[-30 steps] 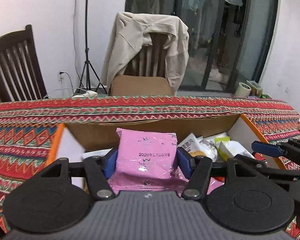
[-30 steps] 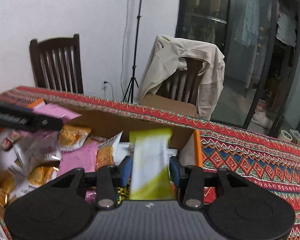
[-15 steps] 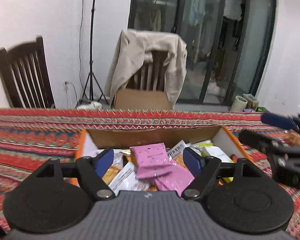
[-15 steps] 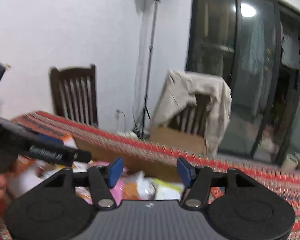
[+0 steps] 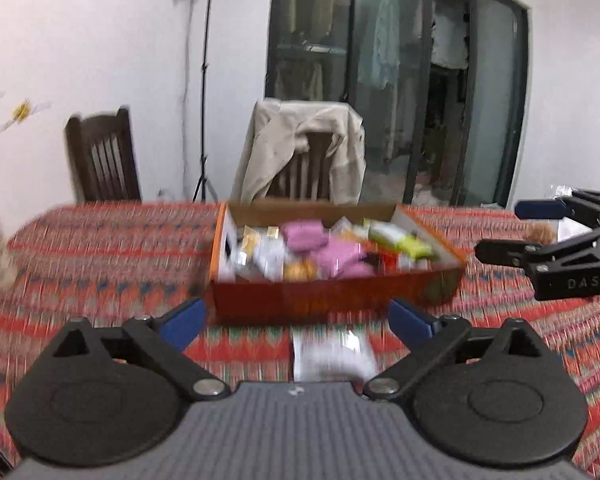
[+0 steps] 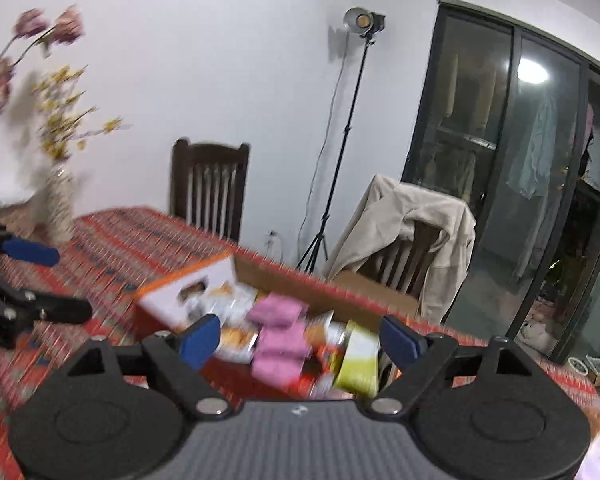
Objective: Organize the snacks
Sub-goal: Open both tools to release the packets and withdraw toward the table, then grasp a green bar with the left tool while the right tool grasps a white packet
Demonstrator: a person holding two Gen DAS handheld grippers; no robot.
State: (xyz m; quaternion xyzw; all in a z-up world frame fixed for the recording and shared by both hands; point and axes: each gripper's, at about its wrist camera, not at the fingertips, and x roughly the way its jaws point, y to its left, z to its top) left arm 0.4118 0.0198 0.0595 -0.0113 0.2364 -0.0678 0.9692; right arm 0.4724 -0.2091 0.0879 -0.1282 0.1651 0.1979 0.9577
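Note:
An orange cardboard box (image 5: 332, 294) sits on the patterned tablecloth, filled with several snack packets, among them pink packets (image 5: 332, 250) and a yellow-green packet (image 5: 404, 240). The box also shows in the right wrist view (image 6: 172, 300), with the pink packets (image 6: 280, 336) and the yellow-green packet (image 6: 358, 360) inside. My left gripper (image 5: 296, 322) is open and empty, held back from the box's near wall. A white packet (image 5: 332, 354) lies on the cloth between its fingers. My right gripper (image 6: 300, 338) is open and empty, above the box's near side.
A vase of dried flowers (image 6: 58, 204) stands on the table's far left. Two wooden chairs stand behind the table, one draped with a beige jacket (image 5: 304, 148). A light stand (image 6: 340, 152) stands by the wall. More packets (image 5: 568, 228) lie at the right.
Both grippers let go of their packets, the pink one and the yellow-green one, into the box, opened wide and pulled back and up away from it.

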